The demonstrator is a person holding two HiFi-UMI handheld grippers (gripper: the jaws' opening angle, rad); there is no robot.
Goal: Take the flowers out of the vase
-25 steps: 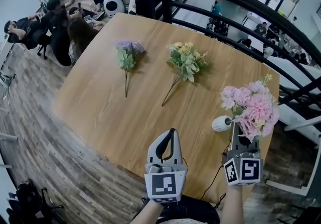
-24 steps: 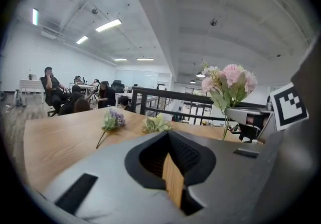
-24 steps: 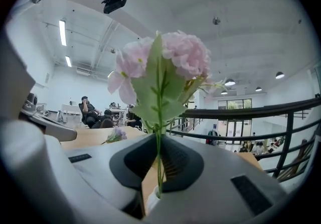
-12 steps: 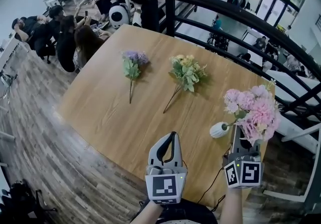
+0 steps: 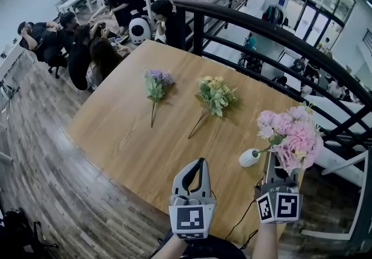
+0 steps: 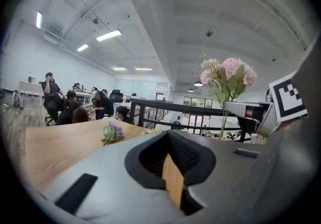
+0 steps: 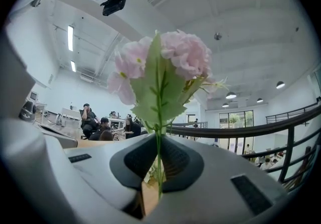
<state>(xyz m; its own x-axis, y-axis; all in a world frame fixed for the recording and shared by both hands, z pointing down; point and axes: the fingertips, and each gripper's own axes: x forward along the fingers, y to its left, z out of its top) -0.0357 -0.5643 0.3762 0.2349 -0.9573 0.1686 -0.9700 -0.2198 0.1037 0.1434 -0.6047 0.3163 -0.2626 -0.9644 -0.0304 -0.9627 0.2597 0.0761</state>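
Observation:
A bunch of pink flowers stands upright at the table's right edge, and my right gripper is shut on its green stem. The blooms tower over the jaws in the right gripper view. A small white vase sits on the table just left of that gripper. A thin stem reaches from its mouth towards the bunch; whether the end is still inside is unclear. My left gripper hovers over the near table edge, shut and holding nothing. The pink bunch shows to its right.
A purple flower sprig and a yellow-green sprig lie flat on the wooden table. A black railing runs behind the table's far edge. Several people sit at desks beyond it at the upper left.
Both grippers have risen. The pink bunch has gone up with the right gripper, away from the white vase.

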